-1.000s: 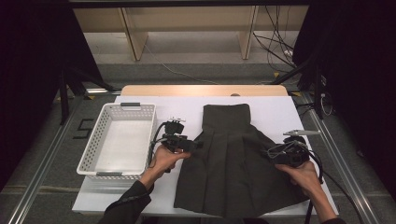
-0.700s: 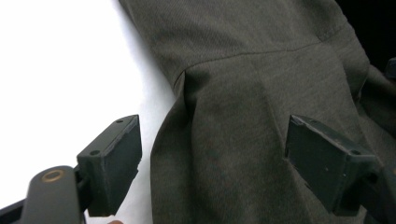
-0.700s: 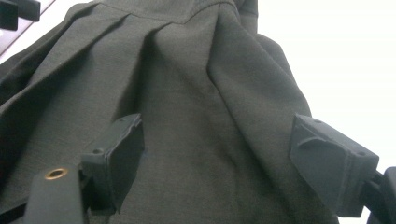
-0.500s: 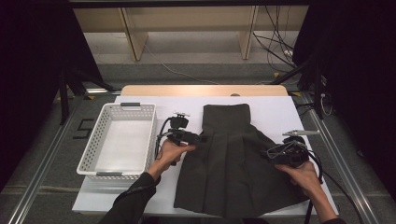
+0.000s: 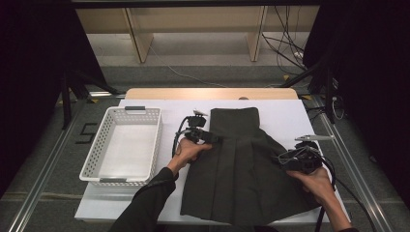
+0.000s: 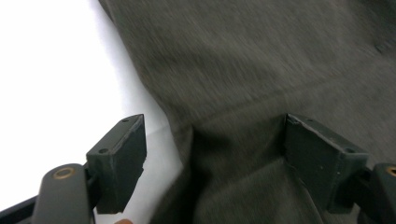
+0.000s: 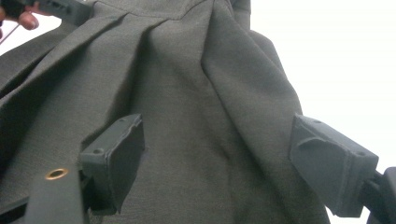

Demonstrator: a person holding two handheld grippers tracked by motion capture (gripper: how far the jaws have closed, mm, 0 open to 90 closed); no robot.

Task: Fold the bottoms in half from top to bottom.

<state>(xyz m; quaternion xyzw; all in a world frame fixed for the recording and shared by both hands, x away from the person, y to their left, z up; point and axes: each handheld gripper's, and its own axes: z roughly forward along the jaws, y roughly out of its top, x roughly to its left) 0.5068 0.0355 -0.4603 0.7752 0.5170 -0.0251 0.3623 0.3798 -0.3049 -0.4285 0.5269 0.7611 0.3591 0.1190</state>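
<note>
Garment: a dark pleated skirt [image 5: 239, 166] lies flat on the white table [image 5: 285, 113]; narrow waistband at the far end, flared hem at the near edge
Long axis: runs from waistband to hem, away from the person and back; the waist end points toward the far table edge
Left gripper [image 5: 209, 137]: jaws wide apart, holding nothing; the skirt's left edge lies between and just ahead of them, at the seam under the waistband; bare table shows beside the left jaw
Right gripper [image 5: 289, 158]: jaws wide apart, holding nothing; the skirt's right flank lies directly ahead, a raised pleat fold between the jaws
Reason for placement: judged, each claw flanks one side edge so both sides can be pinched and folded together
Basket: a white perforated basket [image 5: 99, 157] stands well to the left of the left gripper; probably meant for the folded skirt
</note>
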